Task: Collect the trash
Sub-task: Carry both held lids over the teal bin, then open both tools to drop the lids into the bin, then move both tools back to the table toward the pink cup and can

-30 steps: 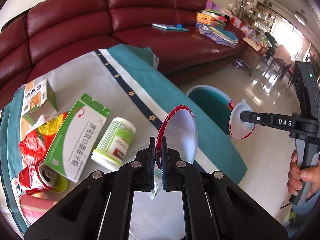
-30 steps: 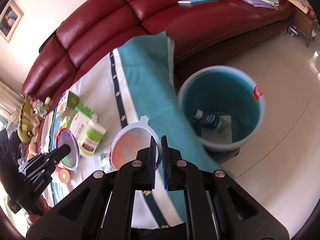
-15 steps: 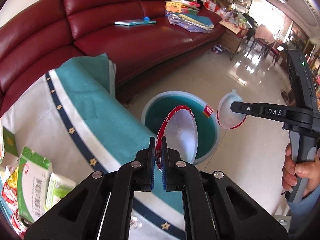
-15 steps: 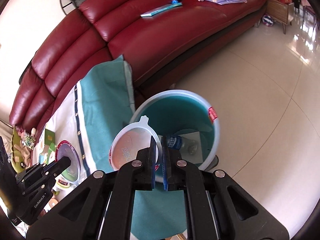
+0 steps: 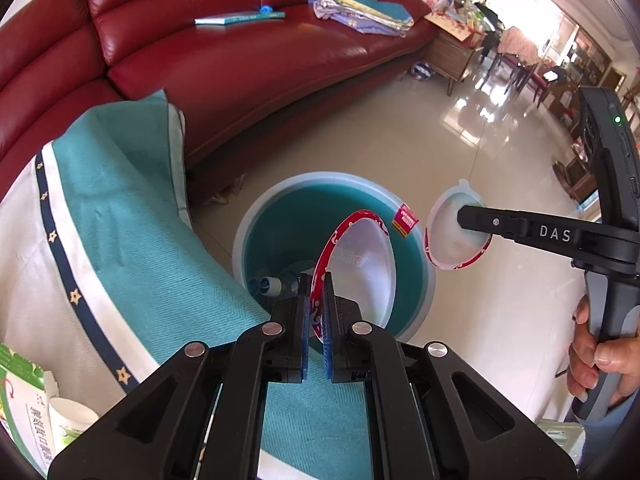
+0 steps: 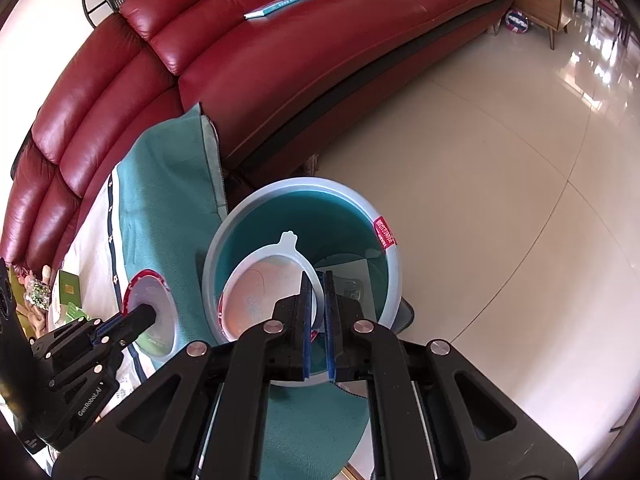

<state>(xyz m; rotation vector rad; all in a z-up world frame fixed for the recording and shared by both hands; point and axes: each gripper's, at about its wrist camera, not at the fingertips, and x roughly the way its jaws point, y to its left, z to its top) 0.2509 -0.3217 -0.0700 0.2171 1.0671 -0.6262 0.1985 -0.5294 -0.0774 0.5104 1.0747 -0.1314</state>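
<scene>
My left gripper [image 5: 317, 280] is shut on the rim of a red-edged plastic lid [image 5: 360, 256], held upright over the teal bucket [image 5: 424, 292] on the floor. My right gripper [image 6: 317, 280] is shut on the rim of a white plastic lid with a tab [image 6: 260, 296], held over the same bucket [image 6: 394, 276]. The white lid also shows in the left wrist view [image 5: 448, 240], just right of the bucket's rim. The red-edged lid shows in the right wrist view [image 6: 154, 312] over the tablecloth. A plastic bottle [image 5: 268, 286] and a flat carton [image 6: 352, 276] lie in the bucket.
A table under a teal and white cloth [image 5: 120, 216] stands left of the bucket. A green and white box [image 5: 20, 396] and a white bottle [image 5: 68, 424] lie on it. A red leather sofa [image 5: 224, 60] runs behind. Tiled floor [image 6: 480, 200] lies to the right.
Both grippers have swung right from over the table to over the bucket, each still holding its lid. The table trash has slid to the left edge of view.
</scene>
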